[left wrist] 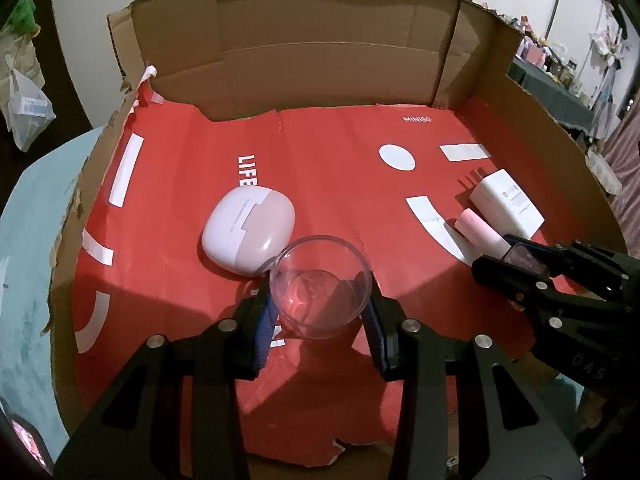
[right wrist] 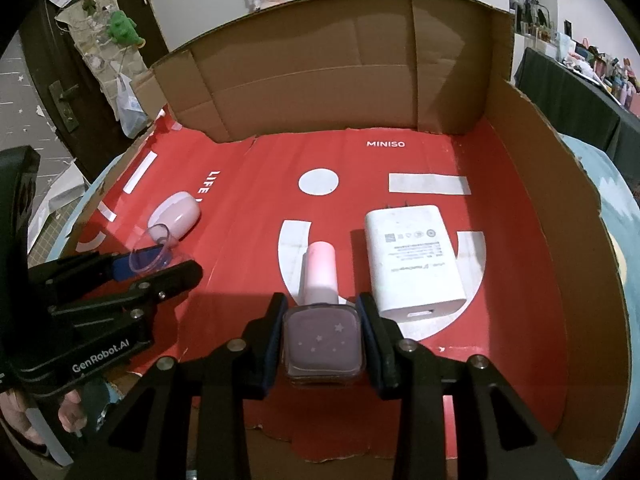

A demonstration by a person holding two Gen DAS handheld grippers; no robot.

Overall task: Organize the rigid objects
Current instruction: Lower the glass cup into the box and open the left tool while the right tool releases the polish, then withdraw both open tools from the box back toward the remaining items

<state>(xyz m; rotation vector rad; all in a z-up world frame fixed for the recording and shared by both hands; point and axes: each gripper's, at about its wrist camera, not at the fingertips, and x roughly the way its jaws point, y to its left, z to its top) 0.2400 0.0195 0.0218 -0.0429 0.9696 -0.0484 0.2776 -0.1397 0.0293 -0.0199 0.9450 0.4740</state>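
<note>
My left gripper point(left wrist: 320, 300) is shut on a clear glass cup point(left wrist: 320, 286), held just above the red paper floor of a cardboard box. A pink-and-white earbud case point(left wrist: 248, 236) lies right behind the cup. My right gripper point(right wrist: 322, 320) is shut on a nail polish bottle point(right wrist: 324, 344) with a pink cap point(right wrist: 320, 272), lying flat and pointing away. A white charger point(right wrist: 416, 258) lies just right of the bottle. In the right wrist view the left gripper point(right wrist: 156, 262) and cup point(right wrist: 154, 254) are at the left, with the earbud case point(right wrist: 176, 216) behind.
The cardboard box point(left wrist: 320, 52) has tall walls at the back and right point(right wrist: 560, 240), a low left edge. Its floor is red printed paper point(left wrist: 320, 152). A light blue table surface point(left wrist: 32, 240) surrounds the box. Room clutter lies beyond.
</note>
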